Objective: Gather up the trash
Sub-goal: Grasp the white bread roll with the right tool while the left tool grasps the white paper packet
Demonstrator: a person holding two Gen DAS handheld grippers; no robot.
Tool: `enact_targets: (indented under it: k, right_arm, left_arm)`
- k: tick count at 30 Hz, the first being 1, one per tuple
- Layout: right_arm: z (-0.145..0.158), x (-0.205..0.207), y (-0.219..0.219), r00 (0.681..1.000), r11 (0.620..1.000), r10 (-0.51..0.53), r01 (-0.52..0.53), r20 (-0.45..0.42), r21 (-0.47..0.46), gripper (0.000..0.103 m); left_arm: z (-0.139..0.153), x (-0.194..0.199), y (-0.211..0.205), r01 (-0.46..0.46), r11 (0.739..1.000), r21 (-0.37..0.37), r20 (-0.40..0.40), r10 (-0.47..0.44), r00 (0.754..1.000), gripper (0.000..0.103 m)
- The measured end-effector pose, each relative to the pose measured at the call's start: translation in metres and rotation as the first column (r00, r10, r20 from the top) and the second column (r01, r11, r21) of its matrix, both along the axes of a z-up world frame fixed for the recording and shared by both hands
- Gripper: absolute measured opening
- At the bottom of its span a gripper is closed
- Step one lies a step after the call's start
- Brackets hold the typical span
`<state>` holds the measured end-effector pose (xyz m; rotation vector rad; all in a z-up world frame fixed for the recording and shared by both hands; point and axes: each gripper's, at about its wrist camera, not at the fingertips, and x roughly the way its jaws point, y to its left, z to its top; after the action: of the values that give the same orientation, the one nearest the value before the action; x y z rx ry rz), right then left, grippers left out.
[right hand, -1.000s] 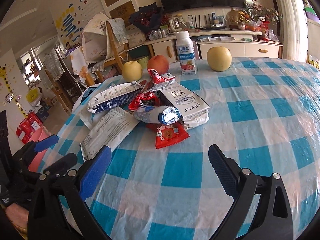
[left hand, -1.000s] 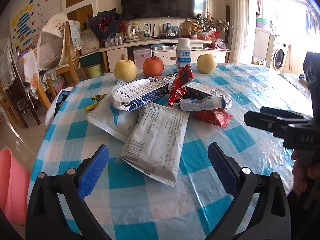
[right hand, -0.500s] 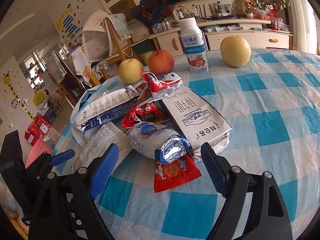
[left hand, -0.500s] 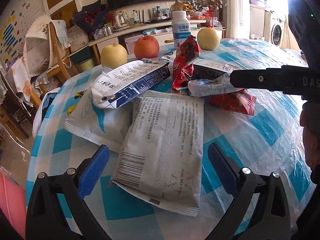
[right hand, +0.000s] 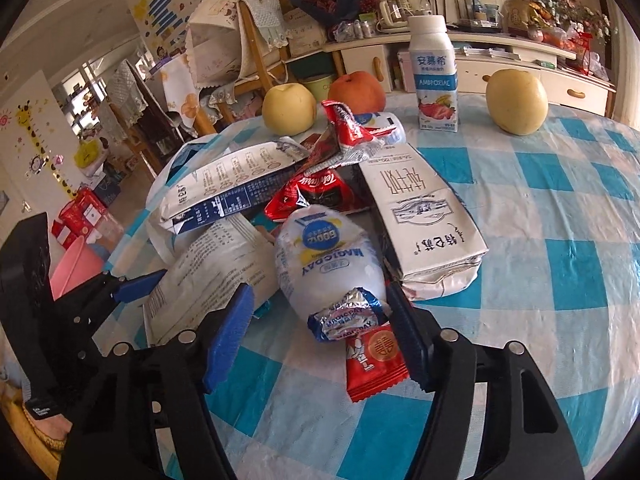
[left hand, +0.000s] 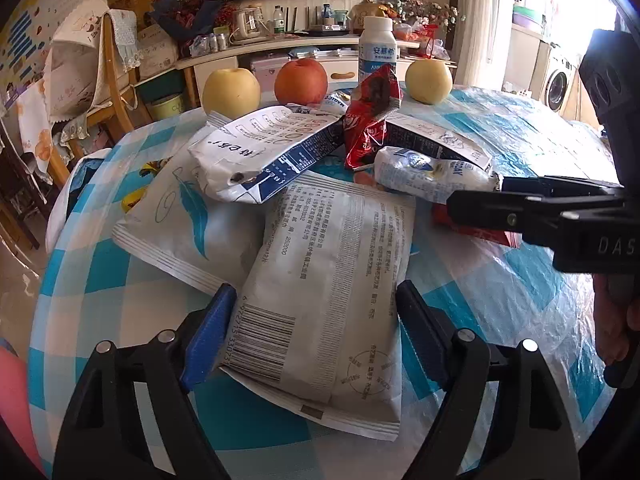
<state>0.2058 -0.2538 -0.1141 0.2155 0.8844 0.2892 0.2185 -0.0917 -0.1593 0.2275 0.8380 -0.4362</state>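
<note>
A heap of empty wrappers lies on the blue-checked tablecloth (left hand: 120,288). My left gripper (left hand: 316,332) is open, its blue pads on either side of a flat grey-white printed bag (left hand: 332,280). My right gripper (right hand: 320,324) is open around the twisted end of a white and blue "Magic Day" wrapper (right hand: 328,260), which also shows in the left wrist view (left hand: 432,172). A small red packet (right hand: 376,364) lies under it. Flattened milk cartons (right hand: 424,216) (left hand: 260,148) and a red foil wrapper (left hand: 368,120) lie behind.
Two yellow apples (left hand: 232,92) (left hand: 428,80), a red apple (left hand: 300,80) and a yogurt bottle (right hand: 434,76) stand at the table's far side. A pink bin (right hand: 76,264) stands on the floor left of the table. A wooden chair (left hand: 116,80) stands beyond.
Both grippers have moved forward to the heap. The left one now straddles the flat grey-white bag, the right one the white and blue wrapper; both jaws have narrowed a little.
</note>
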Motion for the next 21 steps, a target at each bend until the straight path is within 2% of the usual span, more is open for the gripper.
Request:
enact_targets:
  k: [4,7,9,12,15,16,17,18,19,21]
  right_arm:
    - [-0.003,0.004,0.007,1.000,0.997,-0.005,0.005,0.007,-0.077,0.069]
    - [-0.005,0.008,0.004,1.000,0.998,-0.025,0.025,0.008,-0.064,0.076]
    - [-0.006,0.011,0.001,0.999,0.997,-0.041,0.042,0.004,-0.061,0.077]
    - [-0.007,0.015,-0.006,0.998,0.998,-0.060,0.060,-0.010,-0.003,0.077]
    - [-0.008,0.016,-0.012,0.997,0.996,-0.078,0.078,-0.012,0.041,0.077]
    - [-0.009,0.017,-0.014,0.996,0.995,-0.083,0.083,-0.014,0.060,0.077]
    - [-0.009,0.016,-0.015,0.996,0.994,-0.088,0.088,-0.012,0.070,0.076]
    - [-0.009,0.016,-0.016,0.995,0.993,-0.094,0.095,-0.011,0.065,0.070]
    - [-0.009,0.017,-0.016,0.995,0.994,-0.098,0.098,-0.013,0.056,0.064]
    - [-0.010,0.017,-0.016,0.995,0.993,-0.101,0.102,-0.018,0.057,0.061]
  left_arm:
    - [0.002,0.000,0.007,-0.022,0.999,-0.038,-0.014,0.022,1.000,0.079]
    - [0.003,0.000,0.012,-0.032,0.997,-0.064,-0.024,0.031,0.999,0.077]
    - [0.004,-0.001,0.015,-0.031,0.997,-0.070,-0.028,0.029,0.999,0.077]
    - [0.006,-0.002,0.020,-0.031,0.996,-0.087,-0.036,0.028,0.999,0.077]
    - [0.010,-0.005,0.028,-0.031,0.991,-0.130,-0.043,0.026,0.999,0.072]
    - [0.012,-0.006,0.031,-0.032,0.989,-0.146,-0.043,0.026,0.999,0.068]
    - [0.014,-0.007,0.034,-0.038,0.987,-0.159,-0.039,0.032,0.999,0.050]
    - [0.014,-0.006,0.037,-0.043,0.984,-0.170,-0.042,0.036,0.998,0.042]
    - [0.014,-0.005,0.041,-0.051,0.981,-0.189,-0.051,0.043,0.998,0.042]
    - [0.011,-0.002,0.047,-0.068,0.976,-0.206,-0.081,0.052,0.995,0.043]
